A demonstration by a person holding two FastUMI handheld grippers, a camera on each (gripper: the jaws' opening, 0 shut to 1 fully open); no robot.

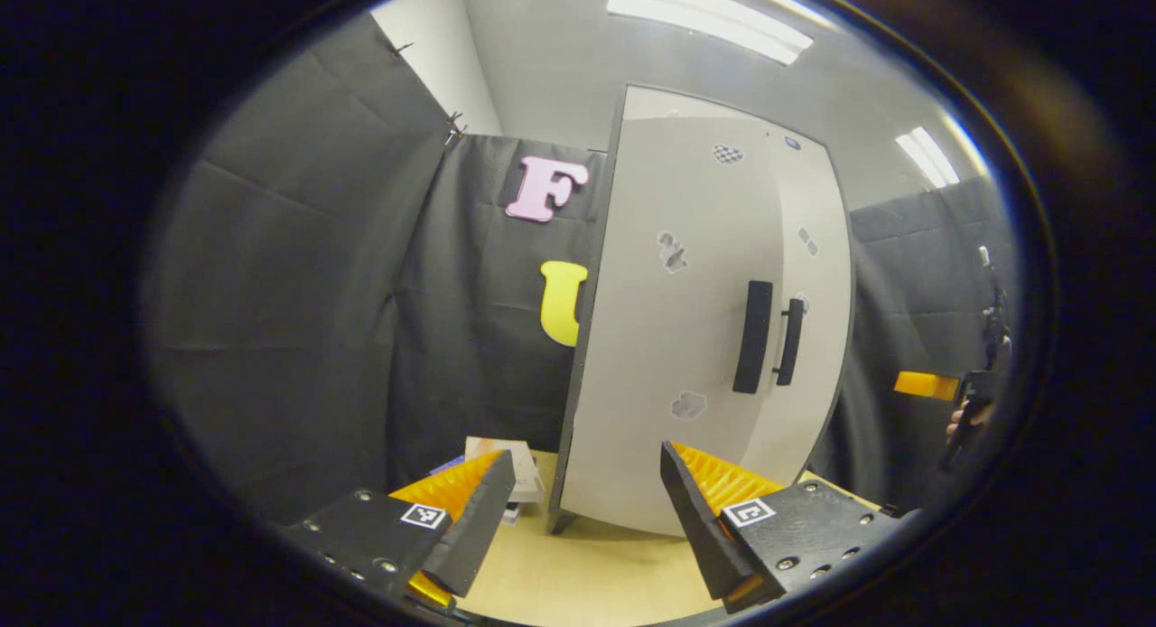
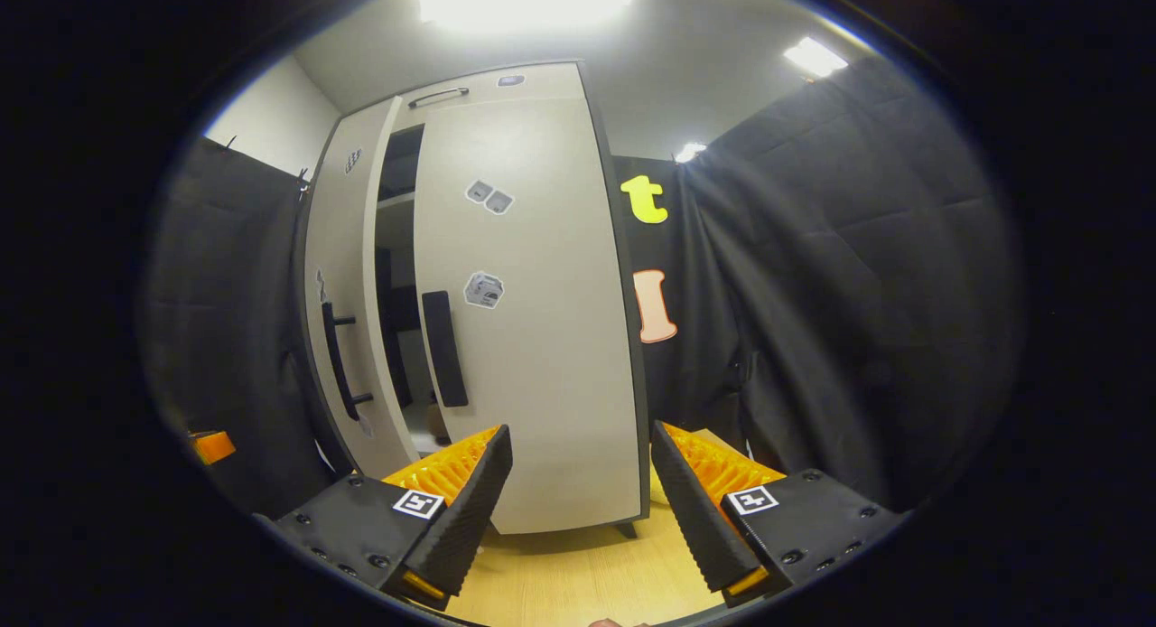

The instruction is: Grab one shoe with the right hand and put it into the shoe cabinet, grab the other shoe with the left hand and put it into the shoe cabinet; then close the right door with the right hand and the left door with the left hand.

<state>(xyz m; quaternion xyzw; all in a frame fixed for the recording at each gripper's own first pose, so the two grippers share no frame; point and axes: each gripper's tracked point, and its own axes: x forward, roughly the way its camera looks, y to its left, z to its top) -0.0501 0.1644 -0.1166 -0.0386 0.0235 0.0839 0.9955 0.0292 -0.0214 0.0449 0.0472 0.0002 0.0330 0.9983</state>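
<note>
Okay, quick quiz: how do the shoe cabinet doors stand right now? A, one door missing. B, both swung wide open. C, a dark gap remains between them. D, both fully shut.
C: in the right gripper view a dark gap shows shelves between the left door and right door.

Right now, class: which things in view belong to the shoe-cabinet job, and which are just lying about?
Belong to the job:
shoe cabinet
left door
right door
left gripper, open
right gripper, open

Lying about:
stack of flat boxes on the floor beside the cabinet
</note>
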